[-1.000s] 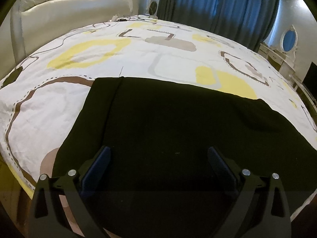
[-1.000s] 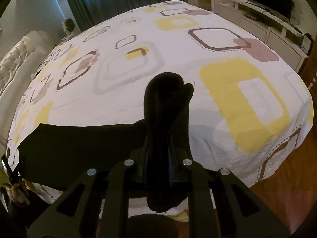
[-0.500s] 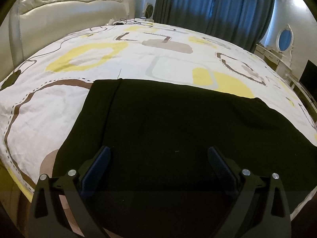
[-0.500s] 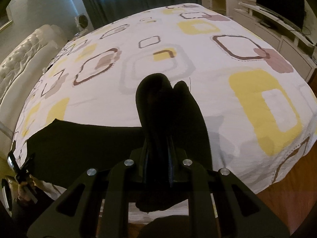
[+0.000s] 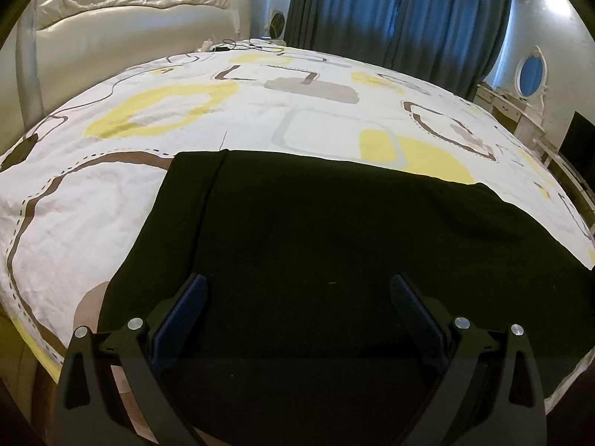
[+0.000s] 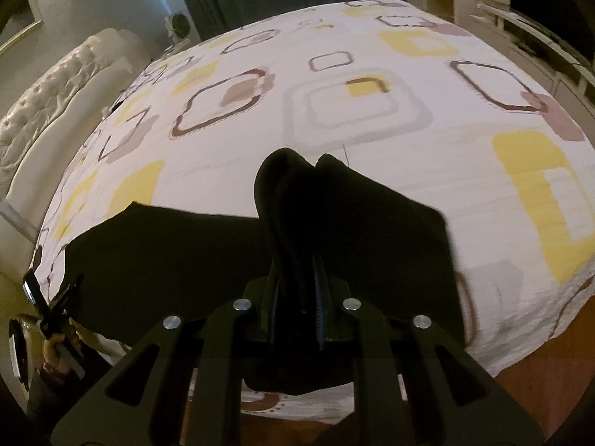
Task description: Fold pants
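Pants (image 5: 334,252) spread dark and flat across the near edge of the bed (image 5: 260,111), long axis running sideways along that edge, one end lifted off the cover. Right gripper (image 6: 297,290) clamped on that lifted end, jaws nearly together with black cloth bunched up between and above them, a loose flap draping off to the right. Rest of the garment stretching away to the left of those jaws, in the right wrist view, toward the far end where the left gripper (image 6: 44,297) shows at the frame's edge in a hand. Left gripper (image 5: 297,297) spread wide above the flat cloth, nothing between its pads (image 5: 186,308); touching or hovering, hard to tell. Fold probably end over end along the long axis: held end to carry leftward over the lying part toward the other end. Right hand the one in charge; left nearer the fixed end, well placed to pin it.
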